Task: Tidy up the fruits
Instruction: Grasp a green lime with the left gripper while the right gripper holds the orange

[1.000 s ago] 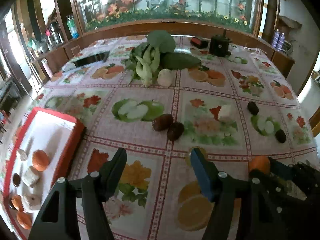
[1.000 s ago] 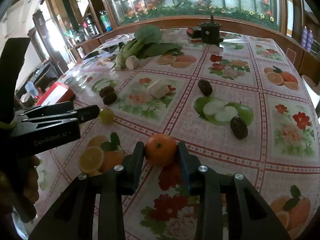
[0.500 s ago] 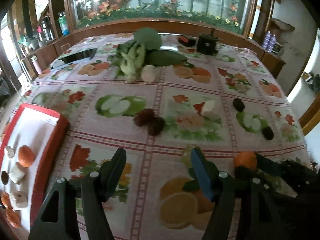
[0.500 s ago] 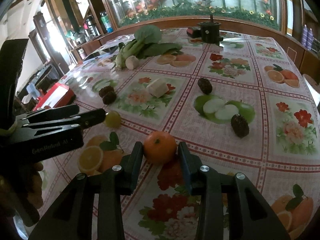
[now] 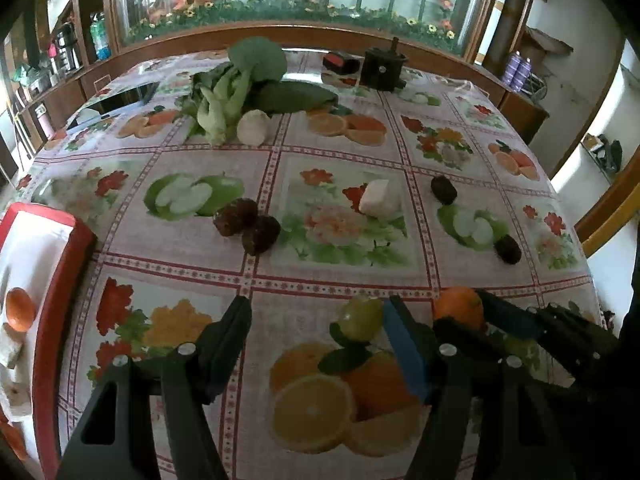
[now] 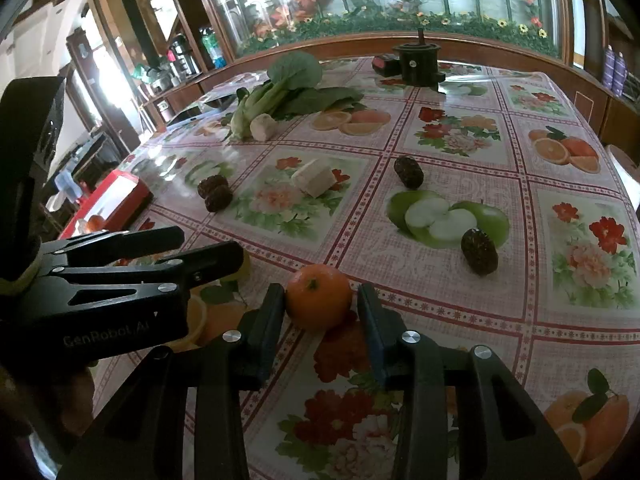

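Note:
My right gripper (image 6: 322, 304) is shut on an orange mandarin (image 6: 319, 295), low over the table's near edge; the mandarin also shows in the left wrist view (image 5: 458, 313). My left gripper (image 5: 318, 330) is open and empty, just left of the right one; a green-yellow fruit (image 5: 362, 322) lies next to its right finger. A red tray (image 5: 48, 320) lined white at the left edge holds a mandarin (image 5: 18, 314) and pale chunks. Dark brown fruits (image 5: 246, 228) and a white chunk (image 5: 380, 198) lie mid-table.
Leafy greens (image 5: 236, 92) and a pale bulb (image 5: 253, 132) lie at the back. A black round device (image 5: 384, 68) and a red-black item (image 5: 340, 63) stand at the far edge. Two more dark fruits (image 6: 479, 252) lie on the right. A wooden rail borders the table.
The left gripper has shifted right and forward, bringing the green-yellow fruit beside its right finger. The right gripper still holds the mandarin, barely moved.

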`<state>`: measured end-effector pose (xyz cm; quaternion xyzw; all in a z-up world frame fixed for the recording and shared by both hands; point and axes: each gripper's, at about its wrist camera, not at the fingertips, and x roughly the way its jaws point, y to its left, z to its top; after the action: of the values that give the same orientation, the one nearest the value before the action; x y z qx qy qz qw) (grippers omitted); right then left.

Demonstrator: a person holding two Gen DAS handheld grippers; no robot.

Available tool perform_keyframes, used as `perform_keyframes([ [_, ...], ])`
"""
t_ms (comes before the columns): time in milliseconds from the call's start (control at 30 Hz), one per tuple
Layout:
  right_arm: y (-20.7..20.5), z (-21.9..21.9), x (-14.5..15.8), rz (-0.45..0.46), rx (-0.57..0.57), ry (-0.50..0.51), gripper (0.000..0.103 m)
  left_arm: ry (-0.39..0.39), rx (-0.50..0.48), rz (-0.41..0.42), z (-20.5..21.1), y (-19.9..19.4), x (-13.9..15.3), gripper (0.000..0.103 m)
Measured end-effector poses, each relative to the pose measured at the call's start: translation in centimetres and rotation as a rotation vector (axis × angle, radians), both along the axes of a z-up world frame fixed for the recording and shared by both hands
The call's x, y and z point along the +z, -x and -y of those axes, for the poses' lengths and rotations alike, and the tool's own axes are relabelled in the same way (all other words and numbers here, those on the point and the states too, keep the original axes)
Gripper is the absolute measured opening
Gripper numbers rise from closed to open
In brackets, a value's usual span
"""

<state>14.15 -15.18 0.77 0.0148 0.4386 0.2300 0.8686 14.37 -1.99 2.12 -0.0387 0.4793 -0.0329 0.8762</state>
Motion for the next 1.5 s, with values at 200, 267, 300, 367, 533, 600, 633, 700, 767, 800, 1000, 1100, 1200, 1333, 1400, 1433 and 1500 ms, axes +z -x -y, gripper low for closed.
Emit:
perform_keyframes([
  [200, 0.2, -0.2, 0.0, 0.011, 0.006, 0.023, 0.038, 0.015, -0.012, -0.015, 0.0, 0.1, -0.2, 0.071],
  [267, 0.4, -0.1, 0.1, 0.016, 0.011, 0.028, 0.038, -0.002, -0.023, -0.009, 0.0, 0.3, 0.0, 0.071],
  [300, 0.4, 0.0, 0.1, 0.017, 0.011, 0.030, 0.038, -0.012, -0.026, -0.003, 0.0, 0.3, 0.1, 0.071],
  [367, 0.5, 0.2, 0.3, 0.025, 0.008, 0.036, 0.038, -0.032, -0.040, -0.002, 0.0, 0.4, 0.3, 0.071],
  [533, 1.0, 0.4, 1.0, 0.082, 0.015, 0.075, 0.038, -0.061, -0.109, -0.023, 0.8, 0.7, 0.0, 0.071],
  [600, 1.1, 0.5, 1.3, 0.099, 0.015, 0.091, 0.038, -0.082, -0.140, -0.032, 1.5, 0.8, -0.4, 0.071],
  [633, 1.1, 0.6, 1.3, 0.102, 0.013, 0.093, 0.038, -0.084, -0.143, -0.032, 1.6, 0.7, -0.5, 0.071],
  [700, 1.1, 0.9, 1.4, 0.099, 0.009, 0.086, 0.038, -0.071, -0.140, -0.044, 1.7, 0.5, -0.8, 0.072],
  [767, 1.1, 1.0, 1.3, 0.090, 0.009, 0.079, 0.038, -0.075, -0.133, -0.038, 1.8, 0.3, -0.8, 0.071],
  [800, 1.0, 1.0, 1.3, 0.086, 0.008, 0.074, 0.038, -0.078, -0.135, -0.035, 1.8, 0.3, -0.8, 0.071],
  [1000, 0.6, 1.0, 0.9, 0.036, -0.003, 0.034, 0.042, -0.029, -0.214, -0.018, 2.8, 0.6, -0.3, 0.026],
  [1100, 0.5, 1.4, 0.6, 0.009, -0.020, 0.017, 0.050, 0.023, -0.197, -0.018, 2.2, 0.5, -0.4, 0.026],
  [1200, 0.5, 1.8, 0.3, -0.014, -0.027, -0.003, 0.054, 0.092, -0.172, -0.032, 1.4, 0.3, -0.4, 0.026],
  [1333, 0.2, 1.7, 0.3, -0.016, -0.043, -0.007, 0.057, 0.019, -0.180, -0.004, 1.7, 0.7, -0.3, 0.026],
  [1400, 0.1, 1.4, 0.3, -0.009, -0.037, -0.003, 0.057, 0.018, -0.179, -0.006, 1.6, 0.6, -0.4, 0.026],
  [1433, 0.0, 1.1, 0.2, 0.004, -0.028, 0.015, 0.056, 0.020, -0.178, -0.007, 1.6, 0.5, -0.4, 0.026],
  [1500, -0.1, 0.2, 0.2, 0.020, -0.005, 0.034, 0.045, 0.034, -0.172, -0.006, 1.4, 0.5, -0.4, 0.026],
])
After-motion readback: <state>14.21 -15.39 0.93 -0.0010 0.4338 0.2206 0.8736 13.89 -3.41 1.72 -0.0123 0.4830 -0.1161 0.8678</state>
